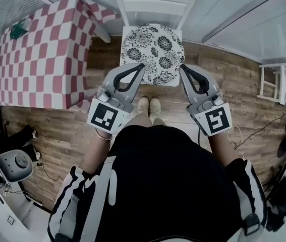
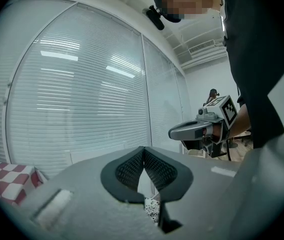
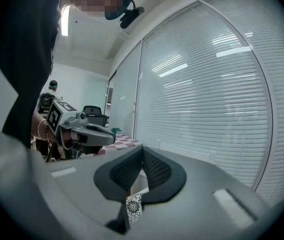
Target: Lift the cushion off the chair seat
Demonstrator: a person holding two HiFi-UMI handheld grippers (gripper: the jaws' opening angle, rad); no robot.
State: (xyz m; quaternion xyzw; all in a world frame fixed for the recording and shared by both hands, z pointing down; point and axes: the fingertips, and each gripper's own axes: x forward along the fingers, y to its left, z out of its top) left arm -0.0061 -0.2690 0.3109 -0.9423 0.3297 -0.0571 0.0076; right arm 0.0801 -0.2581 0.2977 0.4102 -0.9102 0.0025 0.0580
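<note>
holds left gripper (image 1: 142,65) and right gripper (image 1: 181,66) closed on nothing, tips at centre frame over the near corners of the floral cushion (image 1: 153,44), seemingly not yet touching it. finds that cushion lying flat on the white chair (image 1: 155,4) seat at upper centre, beside the checked table (image 1: 42,49) at upper left. probably sets one tool at each side for an even two-edged lift, with jaws yet to open.

Table (image 1: 42,54) L of chair (image 1: 155,6); floor (image 1: 223,79) R free
</note>
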